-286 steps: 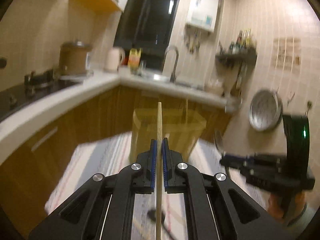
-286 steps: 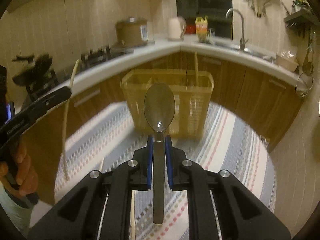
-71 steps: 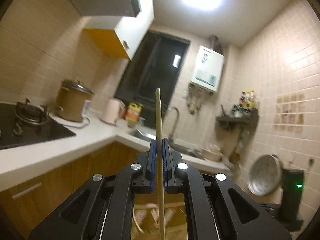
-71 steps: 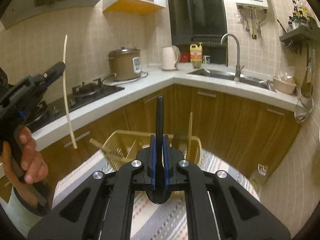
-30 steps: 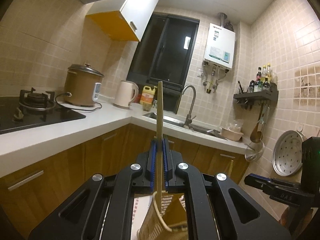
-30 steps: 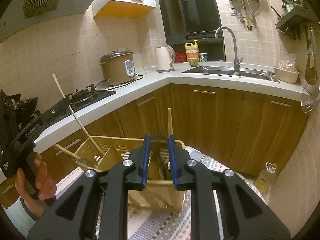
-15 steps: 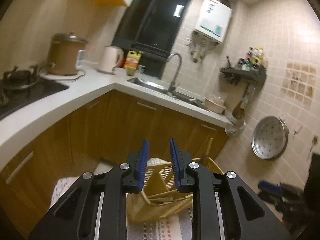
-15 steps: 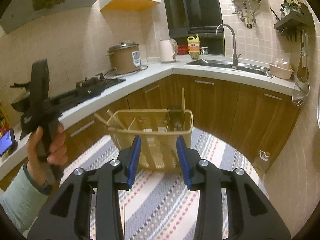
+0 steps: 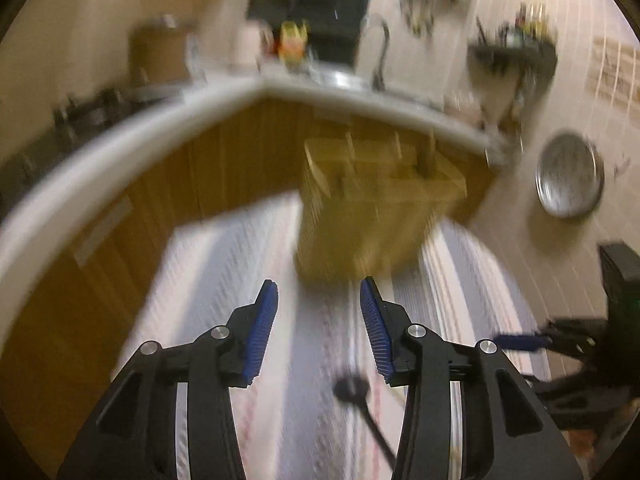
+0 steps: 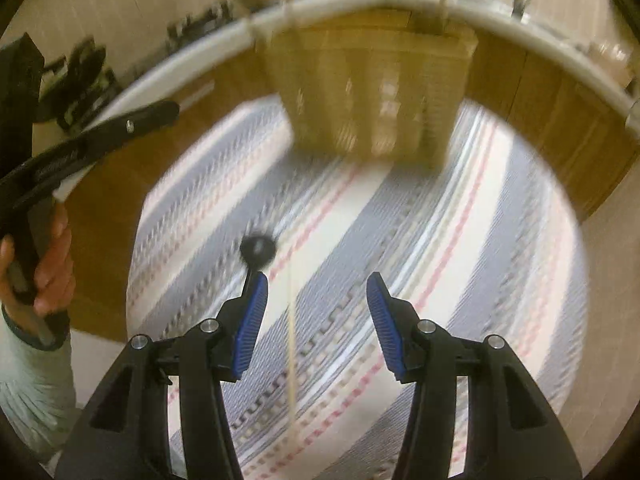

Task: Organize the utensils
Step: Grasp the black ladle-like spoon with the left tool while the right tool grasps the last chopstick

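A yellow slatted utensil basket (image 9: 380,208) (image 10: 372,92) stands on the striped mat (image 10: 400,240), with wooden sticks poking out of it. On the mat in front of it lie a black round-headed utensil (image 10: 258,250) (image 9: 352,390) and a pale chopstick (image 10: 294,340). My left gripper (image 9: 318,292) tilts down over the mat, jaws opening, nothing between them. My right gripper (image 10: 316,280) also points down at the mat, jaws opening and empty; the chopstick lies on the mat below them. Each gripper shows in the other's view: left gripper (image 10: 160,114), right gripper (image 9: 516,340). Both views are blurred.
Wooden cabinets (image 9: 120,240) under a white counter (image 9: 120,144) curve behind the basket. A stove, a cooker and a sink sit on the counter. A round metal strainer (image 9: 570,176) hangs on the tiled right wall. A person's hand (image 10: 48,268) holds the left gripper.
Both grippers have let go of their utensils at the basket, widened their jaws and tipped down toward the mat. The basket now sits higher and farther off in both views.
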### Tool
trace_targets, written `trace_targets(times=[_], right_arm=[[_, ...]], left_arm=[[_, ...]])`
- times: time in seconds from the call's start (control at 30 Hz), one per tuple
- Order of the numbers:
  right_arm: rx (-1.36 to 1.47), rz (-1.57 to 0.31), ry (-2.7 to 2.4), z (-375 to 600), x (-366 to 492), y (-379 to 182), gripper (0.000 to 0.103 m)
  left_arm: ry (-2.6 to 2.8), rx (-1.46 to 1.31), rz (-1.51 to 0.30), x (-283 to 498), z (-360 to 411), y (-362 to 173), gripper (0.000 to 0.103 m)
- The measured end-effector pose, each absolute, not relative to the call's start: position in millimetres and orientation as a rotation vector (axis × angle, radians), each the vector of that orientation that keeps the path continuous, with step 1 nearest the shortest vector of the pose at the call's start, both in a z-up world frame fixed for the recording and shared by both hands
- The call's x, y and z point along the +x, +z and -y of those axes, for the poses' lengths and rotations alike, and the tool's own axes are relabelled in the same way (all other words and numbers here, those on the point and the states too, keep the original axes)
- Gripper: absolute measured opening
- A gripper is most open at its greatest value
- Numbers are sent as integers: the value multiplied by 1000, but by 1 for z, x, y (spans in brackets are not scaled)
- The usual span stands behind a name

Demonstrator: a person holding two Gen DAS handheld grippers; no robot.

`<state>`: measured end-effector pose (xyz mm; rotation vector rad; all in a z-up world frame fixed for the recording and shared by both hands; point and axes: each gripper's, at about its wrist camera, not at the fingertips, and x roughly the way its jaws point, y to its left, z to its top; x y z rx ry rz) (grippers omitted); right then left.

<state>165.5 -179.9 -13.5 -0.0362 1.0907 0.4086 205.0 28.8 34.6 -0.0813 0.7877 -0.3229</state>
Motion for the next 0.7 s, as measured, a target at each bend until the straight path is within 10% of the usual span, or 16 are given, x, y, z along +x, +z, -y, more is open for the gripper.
trace_targets(times=[0.27, 0.7], right_arm=[[-10, -1221, 430, 166, 147, -68, 37], [-199, -1126, 321, 146, 124, -85, 4]], left_arm=[[-414, -121, -1122, 202, -6, -59, 40], [-335, 64, -1098, 186, 37, -82, 37]])
